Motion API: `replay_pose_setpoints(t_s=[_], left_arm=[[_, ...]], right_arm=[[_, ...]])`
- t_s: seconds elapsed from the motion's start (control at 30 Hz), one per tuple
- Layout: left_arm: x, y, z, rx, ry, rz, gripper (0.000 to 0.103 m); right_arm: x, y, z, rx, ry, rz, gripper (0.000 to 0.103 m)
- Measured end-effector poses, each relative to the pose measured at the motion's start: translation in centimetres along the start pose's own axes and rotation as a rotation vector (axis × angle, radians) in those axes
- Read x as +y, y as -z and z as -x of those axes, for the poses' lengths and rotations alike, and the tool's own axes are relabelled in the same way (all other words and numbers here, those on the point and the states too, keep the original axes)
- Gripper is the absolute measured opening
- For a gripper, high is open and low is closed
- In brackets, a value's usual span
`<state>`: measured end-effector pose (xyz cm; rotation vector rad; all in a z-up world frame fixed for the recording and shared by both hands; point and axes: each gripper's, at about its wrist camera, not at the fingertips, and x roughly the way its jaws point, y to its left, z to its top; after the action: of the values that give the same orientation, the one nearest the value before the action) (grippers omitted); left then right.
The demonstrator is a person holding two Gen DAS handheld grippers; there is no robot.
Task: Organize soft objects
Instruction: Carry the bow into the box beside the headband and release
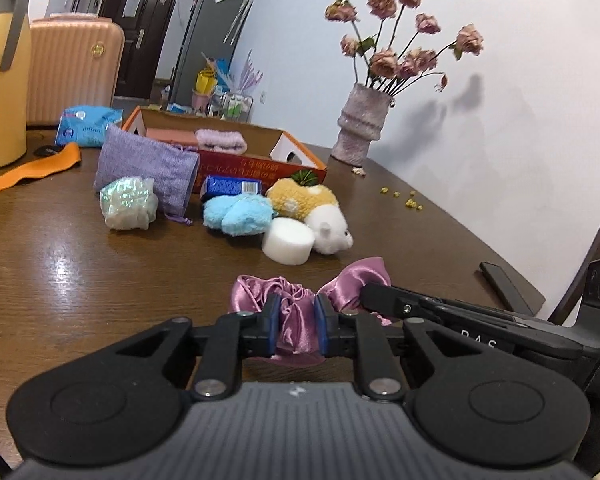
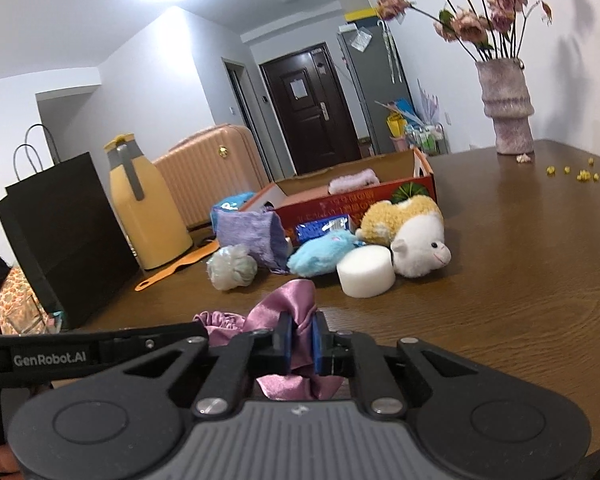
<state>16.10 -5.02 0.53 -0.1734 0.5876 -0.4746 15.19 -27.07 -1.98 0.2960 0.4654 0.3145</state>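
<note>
Both grippers are clamped on one pink satin scrunchie. The left gripper pinches its gathered middle; the right gripper pinches a bow end beside it. The scrunchie hangs between them, on the near side of the box and well apart from it.

Between it and the box lie a sponge, a plush sheep, a blue fluffy toy, a purple pouch and a shiny ball. A towel already lies in the box.

The step looks like carrying the scrunchie to the box. Next, both hands likely need to travel together over the pile, keeping the satin slack, then let go inside the box walls.
</note>
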Motion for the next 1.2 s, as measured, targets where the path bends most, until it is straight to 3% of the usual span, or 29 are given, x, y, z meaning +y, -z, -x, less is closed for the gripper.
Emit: replay_pose_setpoints(t_s=[0.17,0.37,0.5,0.7,0.8,0.93,1.1,1.2], left_arm=[[-0.5,-2.5,-0.3,-0.029,0.055,-0.027,0.018],[-0.9,-11.8,-5.6,-0.051,0.134,-0.087,0.018],[0.2,-19.3,-12.9,-0.067,0.161,-0.068,0.018],[3.4,-26.9,-26.7,0.027,0.141,0.012,0.018],[5.5,-28.6,-33.2,0.082,0.093,0.025,0.018],[8.3,-28.8,-40.2,0.180,0.027,0.054,0.018],[10.3,-27.6,-43.6,0.261,-0.080,0.024,0.018],[10.6,-27.0,-44.0,0.260,-0.119,-0.007,0.020]], right_arm=[[0.2,-1.5,0.6,-0.043,0.016,0.034,0.009],[-1.7,-9.3,-1.8,-0.122,0.045,0.119,0.009],[-4.2,-17.6,-7.2,-0.139,0.068,0.139,0.009],[-7.7,-26.7,-20.3,-0.063,0.193,0.235,0.009],[-9.5,-28.7,-27.0,0.003,0.231,0.251,0.009],[-11.7,-28.7,-34.8,0.102,0.264,0.257,0.009],[-13.1,-27.3,-40.7,0.247,0.257,0.238,0.009],[-13.7,-26.6,-42.6,0.326,0.255,0.221,0.010]])
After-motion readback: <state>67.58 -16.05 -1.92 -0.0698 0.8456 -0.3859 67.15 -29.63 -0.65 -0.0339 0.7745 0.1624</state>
